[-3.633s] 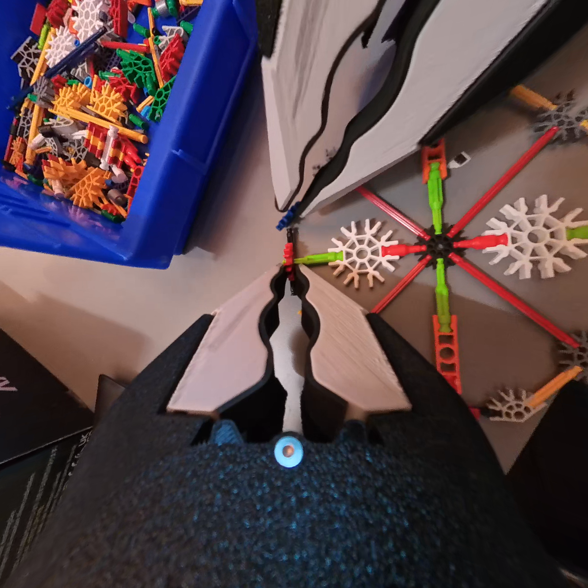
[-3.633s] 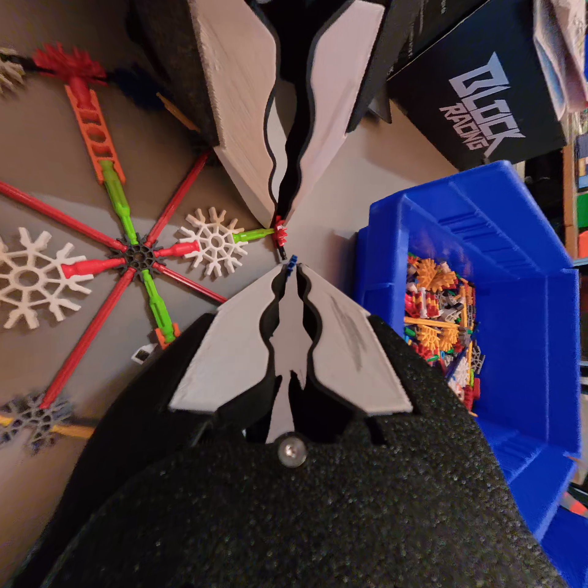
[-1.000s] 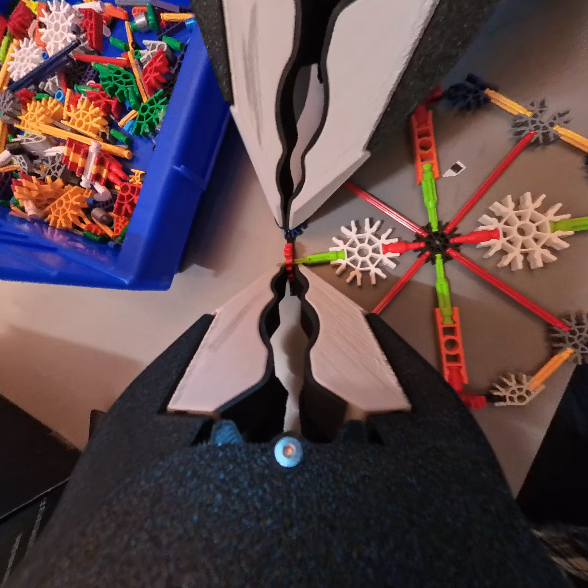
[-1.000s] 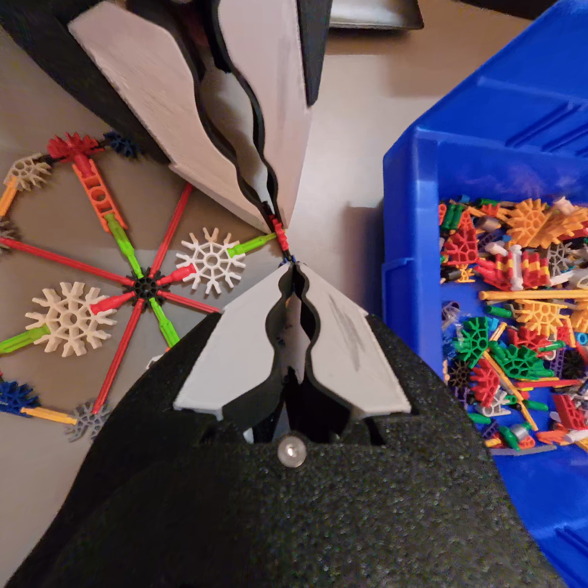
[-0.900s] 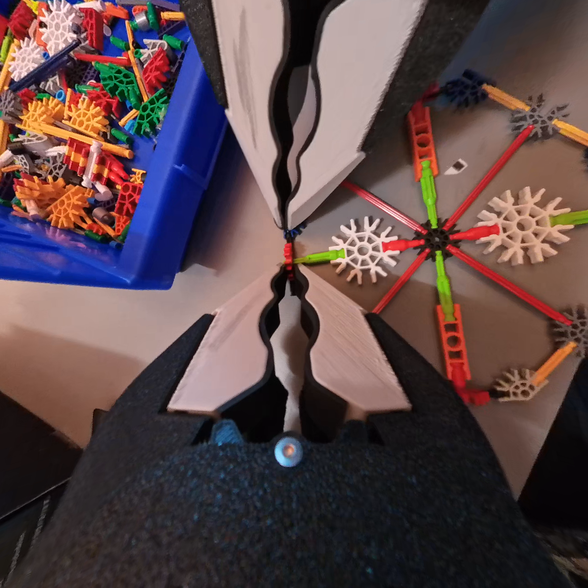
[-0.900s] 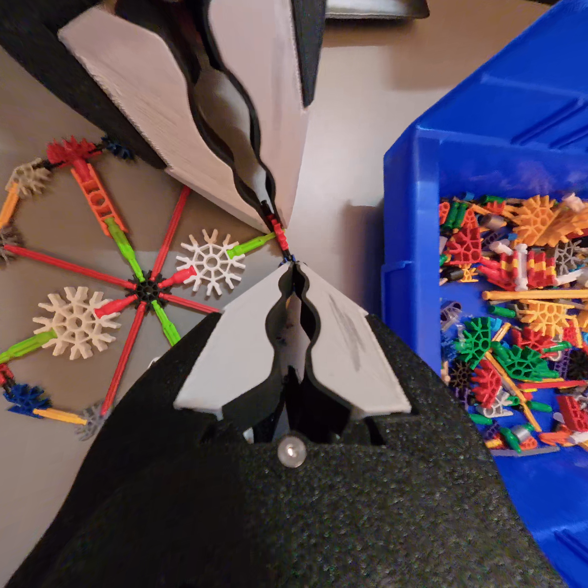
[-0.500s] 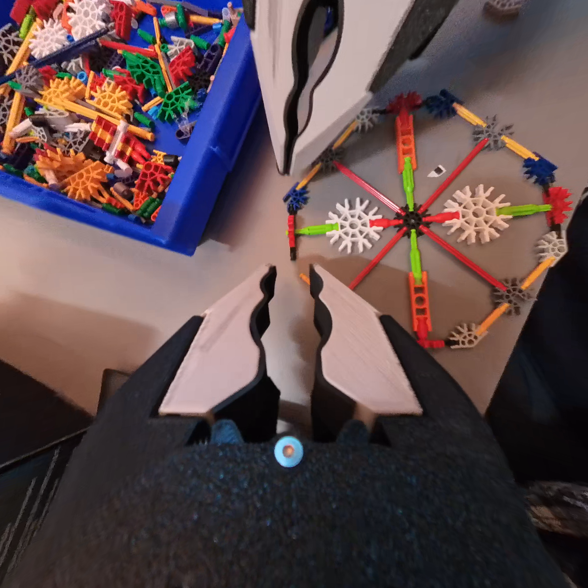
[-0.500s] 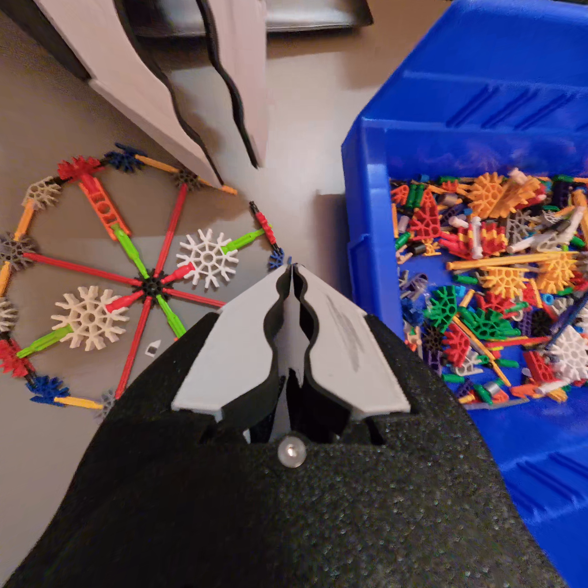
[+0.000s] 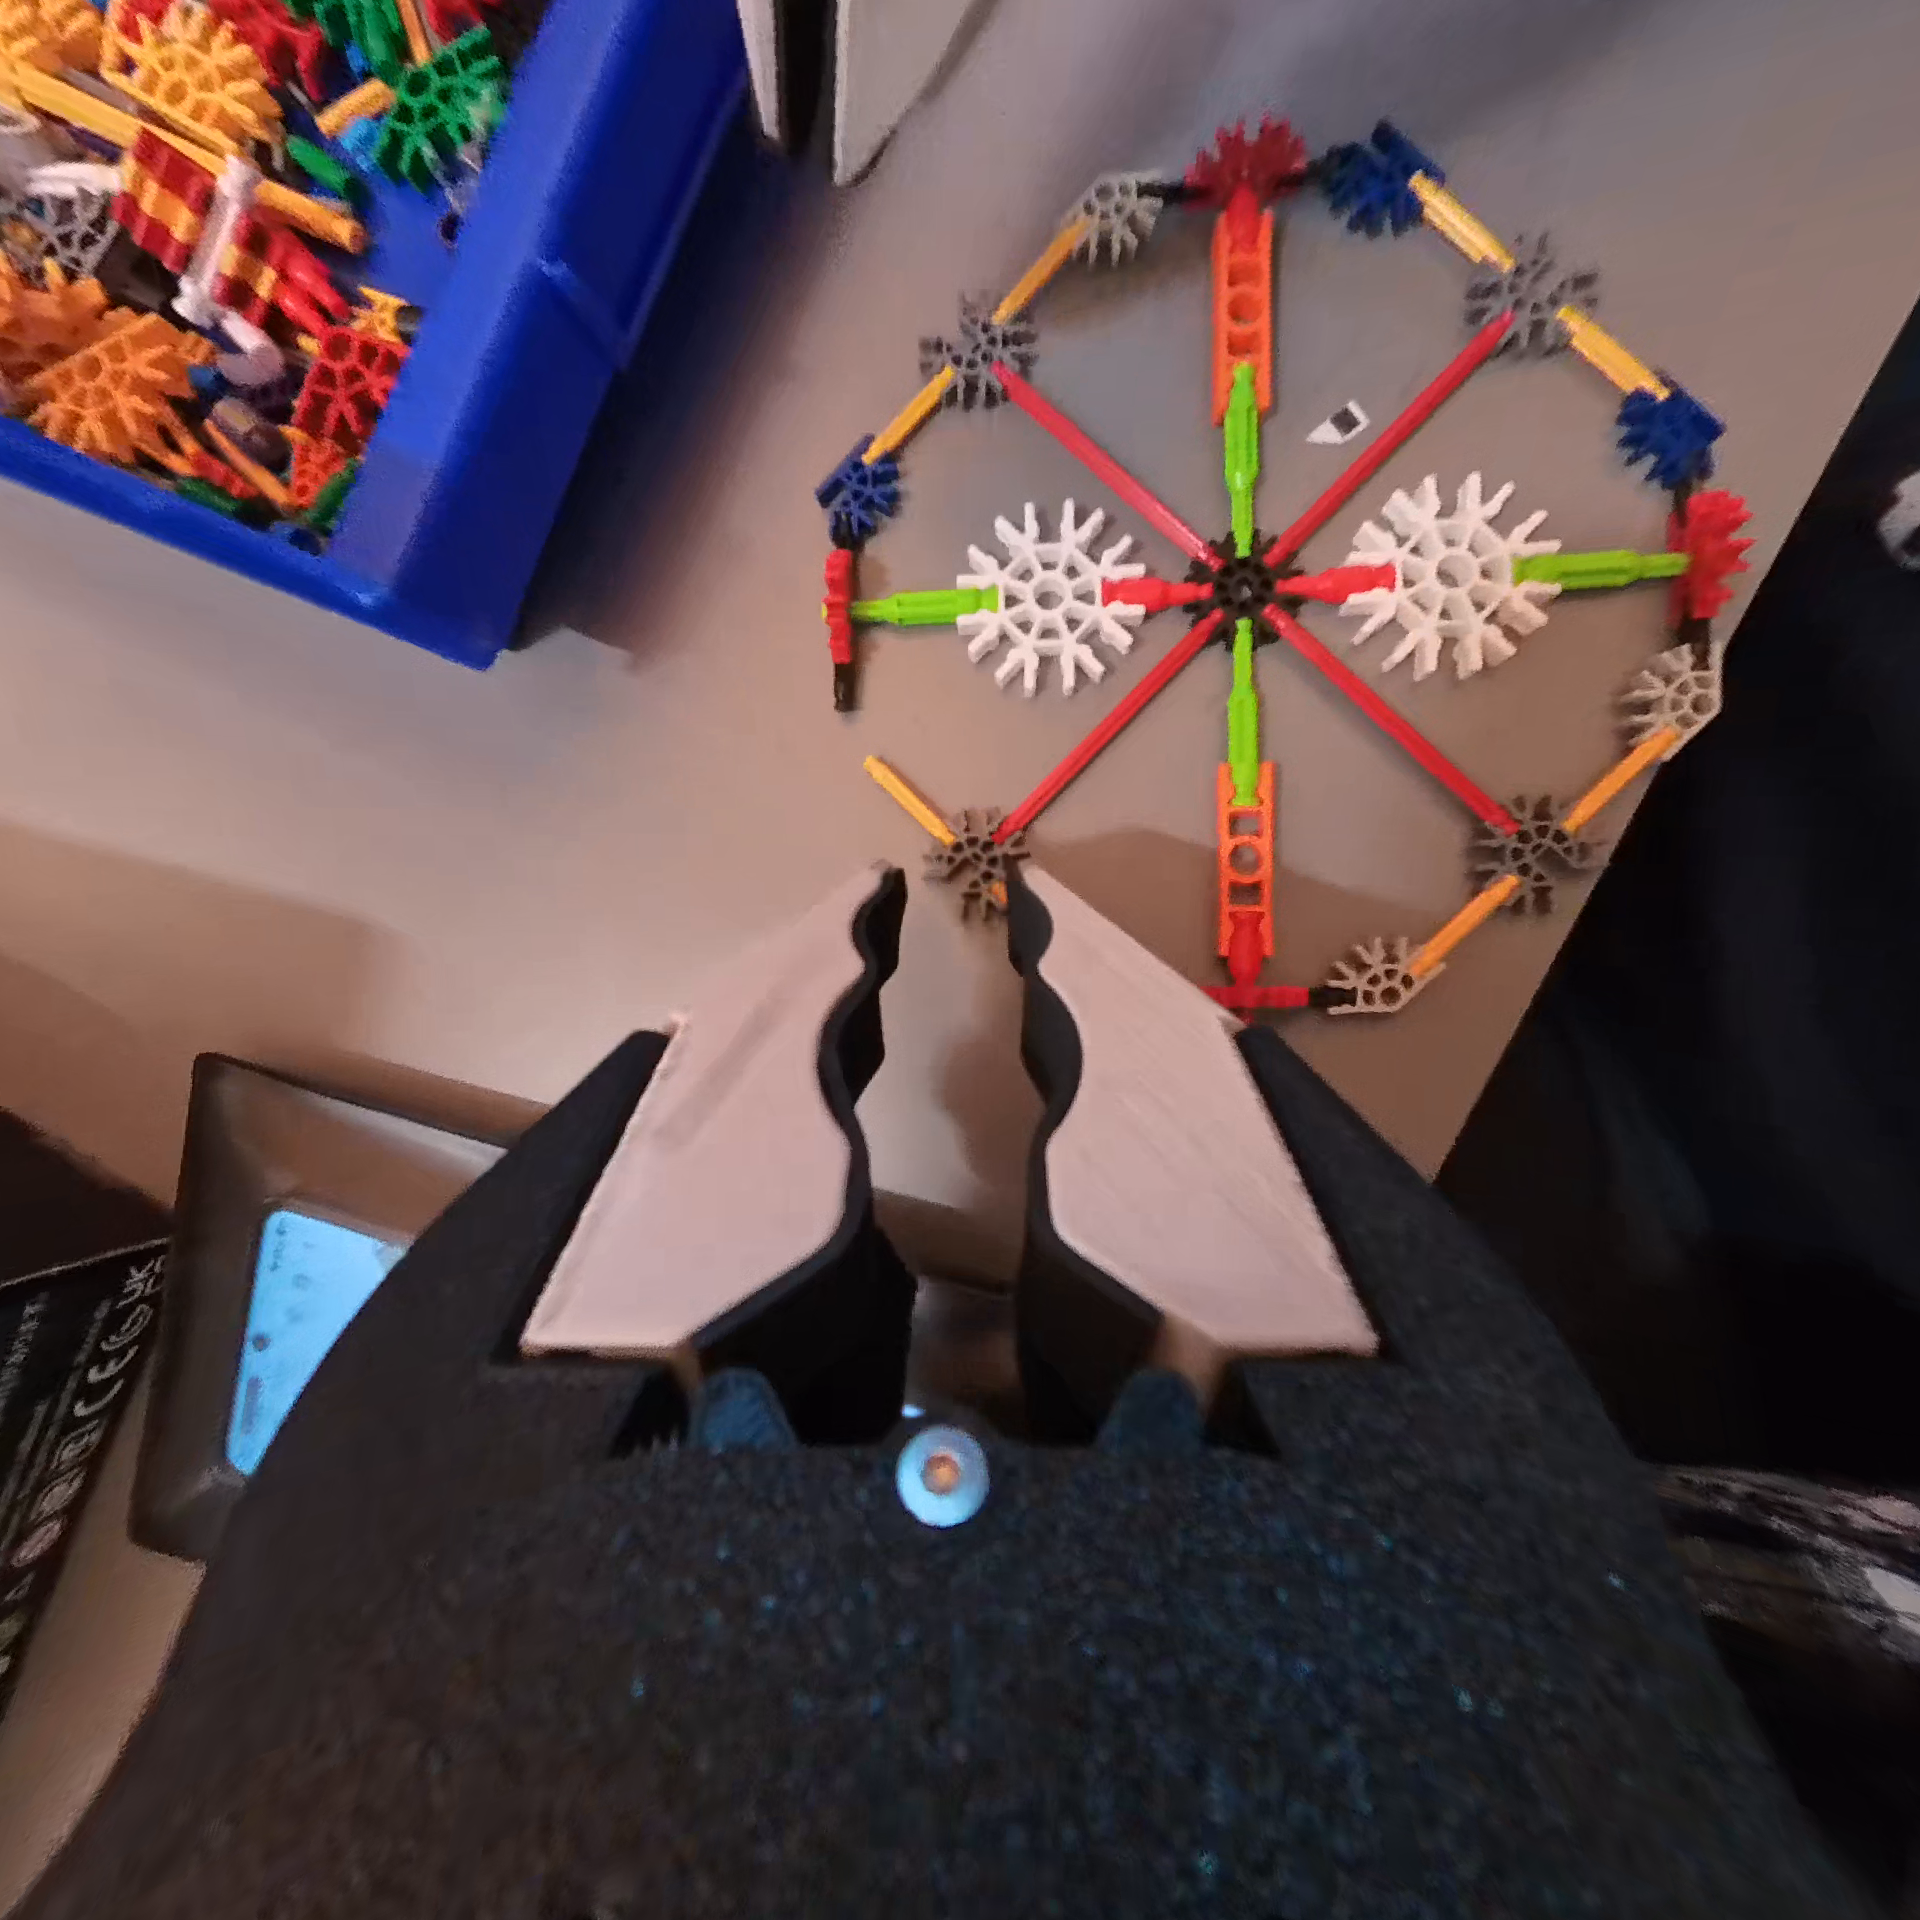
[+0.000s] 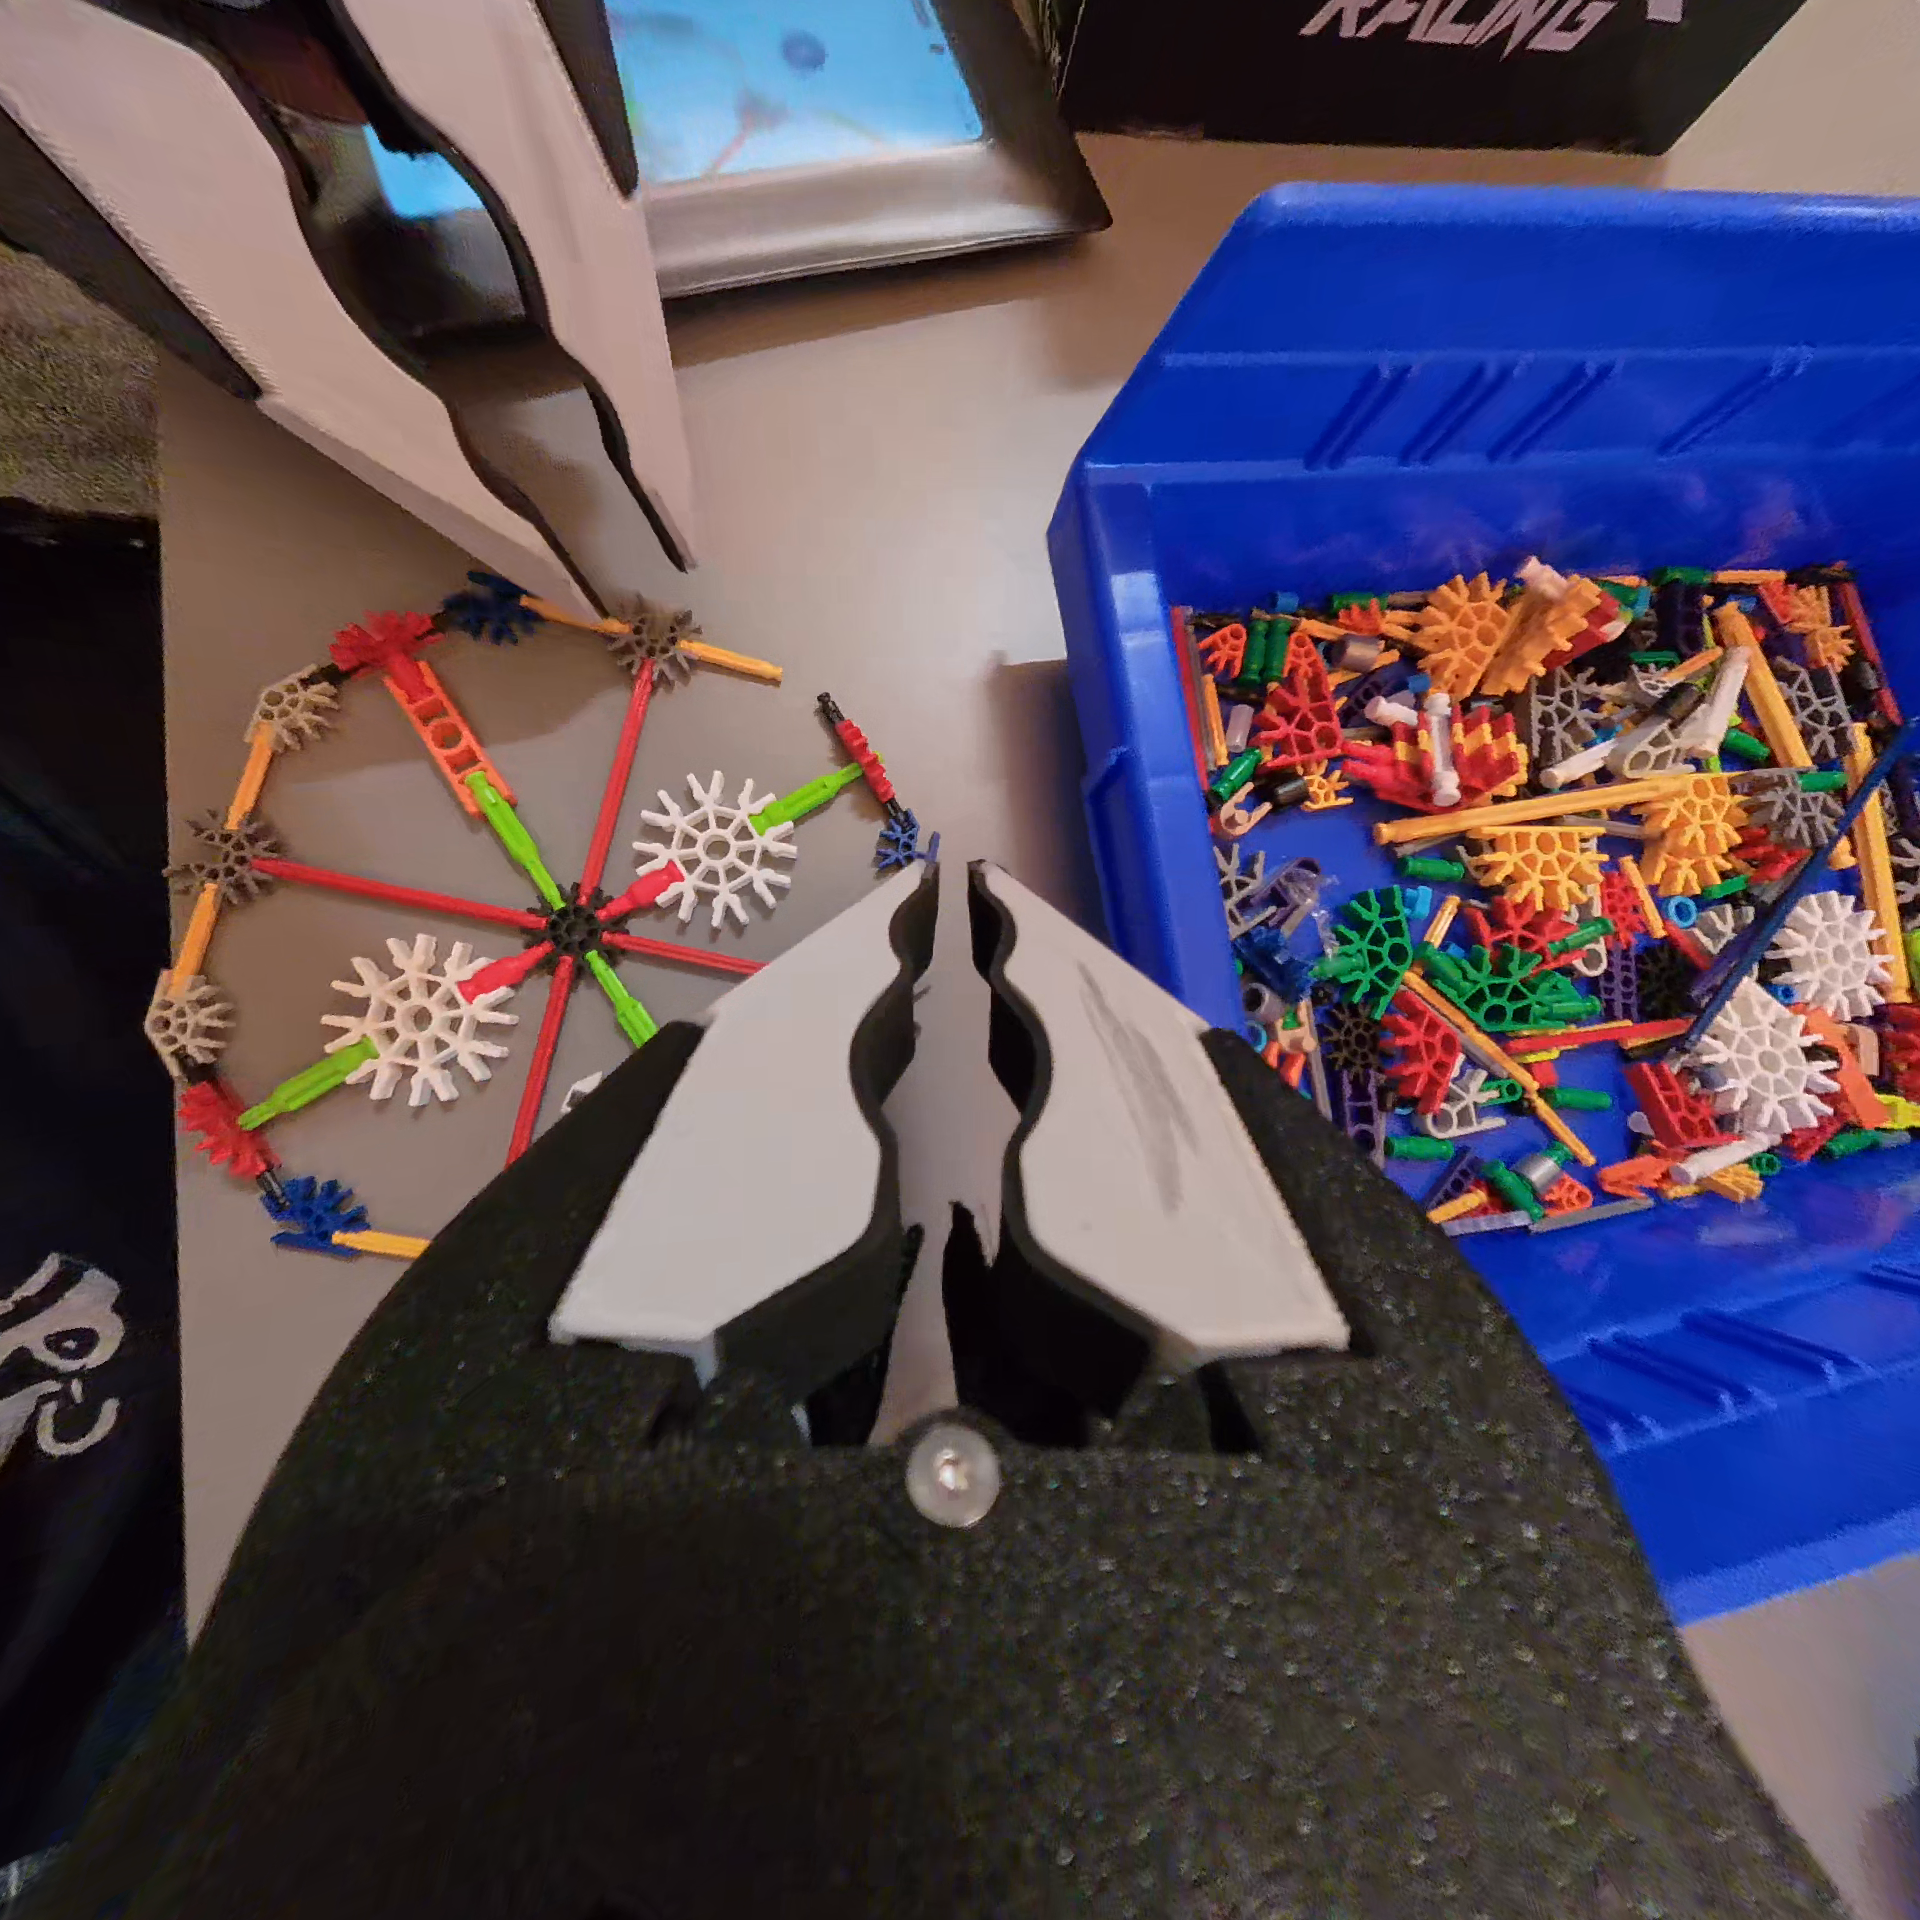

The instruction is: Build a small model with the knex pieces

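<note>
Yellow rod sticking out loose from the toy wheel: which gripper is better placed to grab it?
Probably the left gripper: open, tips beside the grey connector holding that yellow rod. The right gripper sits farther, by a blue connector.

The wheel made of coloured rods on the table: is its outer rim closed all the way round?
Not closed. The wheel has a gap in its rim between a short red piece and a yellow rod, whose free end meets nothing.

Bare table [image 10: 914, 582] lies between the toy wheel [image 9: 1242, 582] and the blue bin [image 10: 1122, 727]; a tablet [image 10: 831, 208] blocks the far edge.
</note>
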Motion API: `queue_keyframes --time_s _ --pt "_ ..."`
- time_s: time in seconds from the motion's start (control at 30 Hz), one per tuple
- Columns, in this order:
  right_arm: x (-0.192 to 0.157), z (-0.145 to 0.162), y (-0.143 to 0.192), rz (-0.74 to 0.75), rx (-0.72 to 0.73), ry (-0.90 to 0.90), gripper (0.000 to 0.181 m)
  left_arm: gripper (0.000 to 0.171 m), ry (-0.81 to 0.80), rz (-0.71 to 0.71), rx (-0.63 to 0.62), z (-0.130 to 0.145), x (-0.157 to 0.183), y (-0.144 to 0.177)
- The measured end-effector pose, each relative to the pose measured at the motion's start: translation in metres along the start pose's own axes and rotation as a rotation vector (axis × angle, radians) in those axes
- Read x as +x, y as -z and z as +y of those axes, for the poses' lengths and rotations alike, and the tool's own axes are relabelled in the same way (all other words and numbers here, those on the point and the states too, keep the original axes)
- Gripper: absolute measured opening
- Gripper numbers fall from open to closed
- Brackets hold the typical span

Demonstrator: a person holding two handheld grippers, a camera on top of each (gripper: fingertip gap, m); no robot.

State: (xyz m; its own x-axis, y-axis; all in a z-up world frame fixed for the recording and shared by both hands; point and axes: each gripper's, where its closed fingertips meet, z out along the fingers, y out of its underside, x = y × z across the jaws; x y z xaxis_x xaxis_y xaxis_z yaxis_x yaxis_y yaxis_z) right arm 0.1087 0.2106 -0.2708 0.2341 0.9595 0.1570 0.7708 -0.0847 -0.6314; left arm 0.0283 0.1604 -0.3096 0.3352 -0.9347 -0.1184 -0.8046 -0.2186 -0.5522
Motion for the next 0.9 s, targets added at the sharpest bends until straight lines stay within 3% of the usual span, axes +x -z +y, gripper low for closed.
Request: queue_keyframes --time_s 0.23,0.53,0.9 --pt "-0.006 0.018 0.002 -0.003 -0.094 -0.02 0.008 0.019 -0.008 0.017 -0.023 0.001 0.01 -0.003" --pt "-0.013 0.05 0.034 0.018 -0.084 -0.118 0.014 0.023 -0.007 0.031 0.007 0.005 0.018 0.014" --pt "-0.031 0.072 0.002 -0.033 -0.181 -0.095 0.008 0.023 -0.002 0.045 -0.018 0.015 0.036 0.012"
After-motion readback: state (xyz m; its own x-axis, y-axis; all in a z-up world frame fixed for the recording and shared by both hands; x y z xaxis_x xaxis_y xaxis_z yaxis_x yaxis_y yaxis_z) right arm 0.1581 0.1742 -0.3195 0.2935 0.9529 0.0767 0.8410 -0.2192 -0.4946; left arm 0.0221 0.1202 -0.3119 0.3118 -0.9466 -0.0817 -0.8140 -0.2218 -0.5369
